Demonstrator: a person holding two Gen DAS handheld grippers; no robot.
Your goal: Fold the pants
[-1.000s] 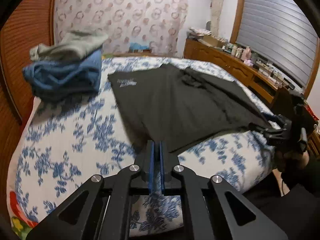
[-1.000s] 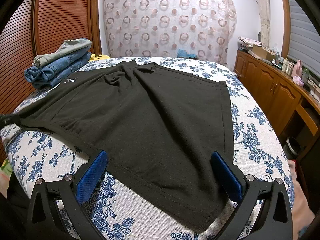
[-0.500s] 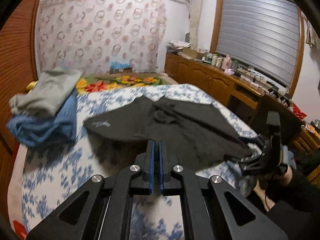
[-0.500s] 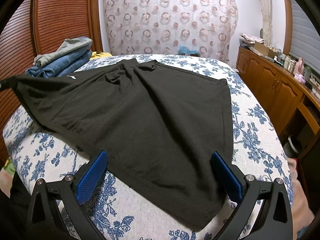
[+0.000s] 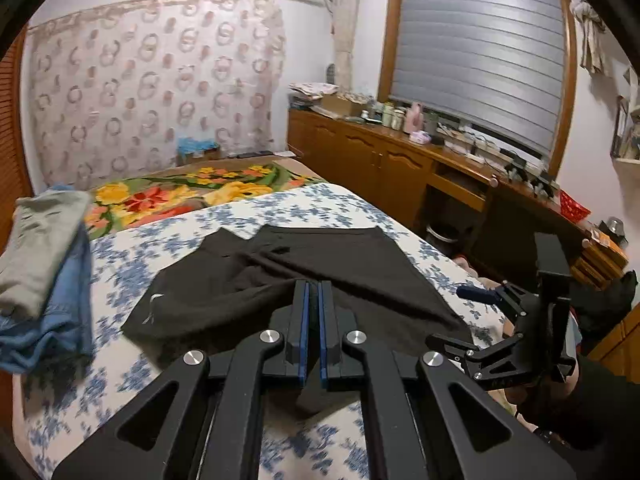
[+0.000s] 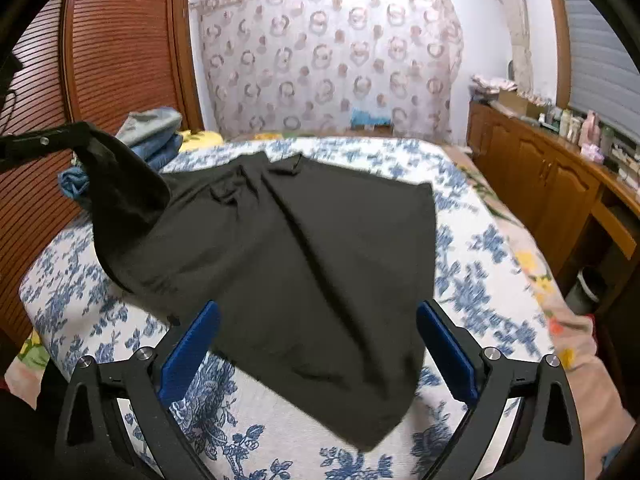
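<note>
Bedroom walls, a ring-patterned curtain (image 6: 332,60) and a wooden sideboard (image 5: 400,160) are framing a bed (image 6: 480,248) dressed in a blue-flowered sheet, and the black pants (image 6: 304,248) are lying spread across its middle. At the bed's far left corner a stack of folded clothes (image 5: 44,264), grey on top of blue denim, is sitting apart from the pants.

In the right wrist view the left tool (image 5: 313,292) is showing at the left edge with its fingers pressed together on one corner of the pants, and that corner is hanging in the air as a dark flap while the rest of the cloth is resting on the sheet. The right tool (image 6: 318,344) is hovering over the near edge of the pants with its blue pads (image 6: 188,354) spread wide, one on each side of the cloth, gripping nothing.

Judging from this, the first fold is under way: one side is being carried over toward the other. The next move seems to call for laying the raised corner onto the opposite edge so that the legs are matching, while the right tool is pinning or taking the near hem to stop the thin cloth from dragging and bunching across the sheet.
</note>
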